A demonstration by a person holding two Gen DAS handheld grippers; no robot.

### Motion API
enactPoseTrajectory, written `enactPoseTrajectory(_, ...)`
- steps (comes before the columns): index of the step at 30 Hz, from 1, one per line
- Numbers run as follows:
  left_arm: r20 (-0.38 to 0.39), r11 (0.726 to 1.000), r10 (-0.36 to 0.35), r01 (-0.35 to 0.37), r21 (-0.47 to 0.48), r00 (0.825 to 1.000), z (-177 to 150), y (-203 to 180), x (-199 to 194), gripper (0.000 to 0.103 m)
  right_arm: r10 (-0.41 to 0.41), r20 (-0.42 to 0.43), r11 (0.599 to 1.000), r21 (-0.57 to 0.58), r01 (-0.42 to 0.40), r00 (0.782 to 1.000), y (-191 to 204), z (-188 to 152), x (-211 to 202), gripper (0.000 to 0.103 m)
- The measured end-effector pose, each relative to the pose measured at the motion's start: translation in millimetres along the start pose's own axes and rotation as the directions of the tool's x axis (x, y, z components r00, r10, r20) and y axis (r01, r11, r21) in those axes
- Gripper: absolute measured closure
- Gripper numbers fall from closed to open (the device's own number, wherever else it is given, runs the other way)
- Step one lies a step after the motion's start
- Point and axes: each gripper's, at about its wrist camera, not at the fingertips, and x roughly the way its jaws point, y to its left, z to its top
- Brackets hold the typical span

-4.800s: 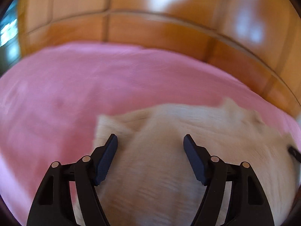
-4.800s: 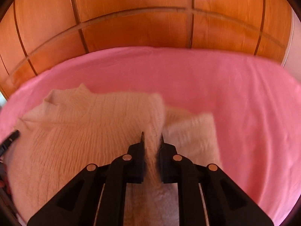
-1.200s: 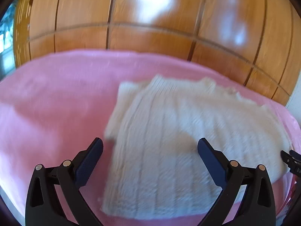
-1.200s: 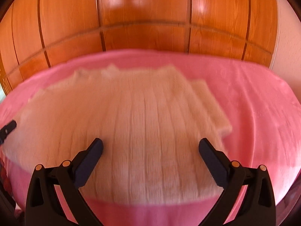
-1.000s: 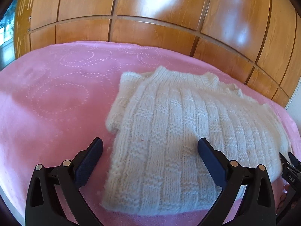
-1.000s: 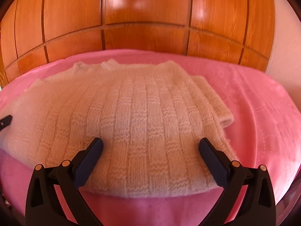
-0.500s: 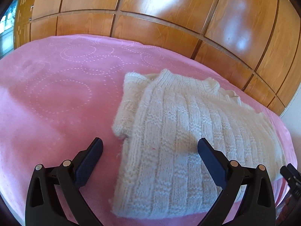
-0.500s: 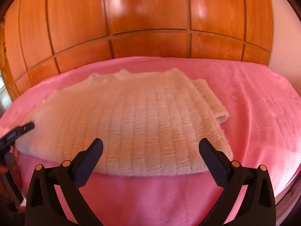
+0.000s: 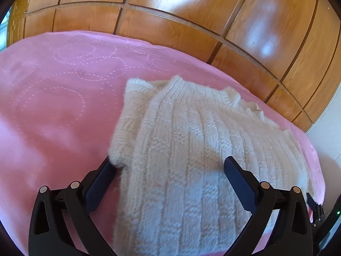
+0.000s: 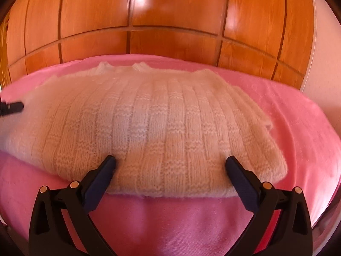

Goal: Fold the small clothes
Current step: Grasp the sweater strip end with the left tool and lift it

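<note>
Both grippers are gaping wide, holding nothing. The left gripper point(image 9: 169, 163) is hanging low over the sweater point(image 9: 191, 149), its left finger point(image 9: 100, 181) touching or just beside the end of the tucked-in sleeve point(image 9: 127, 128) and its right finger over the ribbed body; that spread is probably meant to straddle the sweater's left edge so a squeeze can gather both layers there. The right gripper point(image 10: 170, 164) is sitting at the near hem of the sweater point(image 10: 149, 123), both fingers resting on or just above the knit close to the bottom edge, again straddling rather than pinching, which suits taking the hem for a lengthwise fold. The cream sweater is lying flat on the pink bedspread point(image 9: 53, 106), collar pointing toward the wooden panelling point(image 10: 170, 21), with each sleeve folded along its side so the shape is roughly a rectangle. Judging from that, the side folds are done and the hem-to-collar fold is not yet made. The loose knit is likely to stretch and slip, so a shallow bite could catch only the top layer. The tip of the other gripper is showing at the edge of each view, well apart across the garment.
</note>
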Motion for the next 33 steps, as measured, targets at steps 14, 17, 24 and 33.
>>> enactPoseTrajectory(14, -0.027, 0.996, -0.050, 0.048, -0.071, 0.998, 2.7, -0.1, 3.4, 0.025, 0.000, 0.043, 0.999, 0.035, -0.002, 0.999, -0.4, -6.5, -5.0, 0.002)
enactPoseTrajectory(17, -0.037, 0.995, -0.071, 0.068, -0.068, 0.997, 1.1, -5.9, 3.4, 0.025, 0.002, 0.052, 0.999, 0.037, -0.003, 0.999, -1.3, -8.2, -6.4, 0.002)
enactPoseTrajectory(24, -0.073, 0.990, -0.106, 0.098, -0.105, 0.992, 6.9, -3.4, 11.2, 0.053, -0.005, 0.069, 0.999, 0.040, 0.002, 0.998, -1.0, -10.4, -8.0, 0.002)
enactPoseTrajectory(33, -0.067, 0.974, -0.165, 0.152, -0.170, 0.984, 14.1, -3.6, 6.5, 0.078, -0.003, 0.070, 0.999, 0.040, 0.000, 0.998, -1.6, -10.2, -7.8, 0.002)
